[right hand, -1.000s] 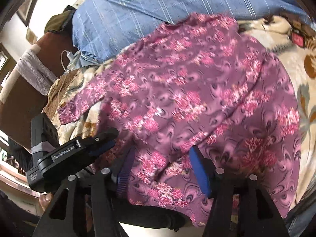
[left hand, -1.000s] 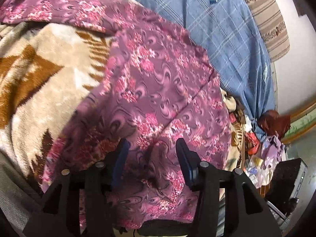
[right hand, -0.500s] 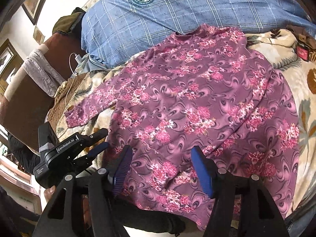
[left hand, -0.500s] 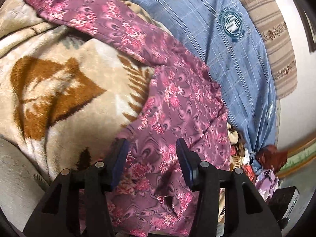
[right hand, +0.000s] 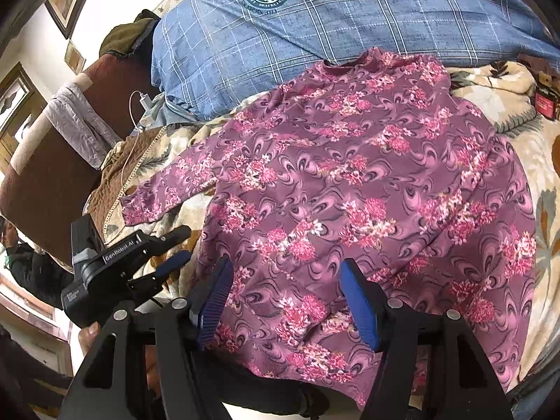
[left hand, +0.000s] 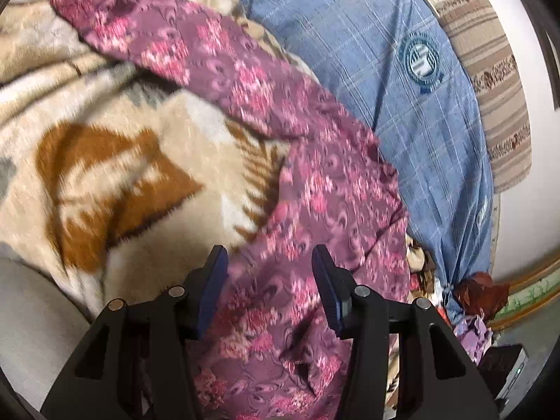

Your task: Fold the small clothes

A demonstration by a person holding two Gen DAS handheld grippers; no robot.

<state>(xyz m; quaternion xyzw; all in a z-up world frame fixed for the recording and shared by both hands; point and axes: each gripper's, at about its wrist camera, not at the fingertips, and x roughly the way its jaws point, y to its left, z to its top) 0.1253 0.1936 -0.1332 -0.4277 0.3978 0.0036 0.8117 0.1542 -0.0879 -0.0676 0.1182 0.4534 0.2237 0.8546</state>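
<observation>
Purple floral top (right hand: 350,189), long-sleeved, printed with pink flower clusters and dark swirls, spread nearly flat on a cream and brown fleece blanket (right hand: 518,105), neck end toward a blue plaid pillow (right hand: 315,28) bearing a round crest. One sleeve stretched out to the left in the right wrist view, cuff lying on the blanket near a brown quilted cloth (right hand: 119,168); the other side rounded and slightly rumpled, with soft folds near the hem. Right gripper (right hand: 285,301) poised over the hem area, blue pads parted with fabric seen in the gap but nothing pinched; jaws lately spreading a little wider. Left gripper (left hand: 269,287) likewise parted partway above the garment's side edge, cloth visible between the pads, no pinch seen; view blurred. Same left gripper (right hand: 154,255) visible from the right wrist camera, just beside the top's left edge, over the blanket. Beyond the pillow, a striped cushion (left hand: 490,98) against a white wall.
</observation>
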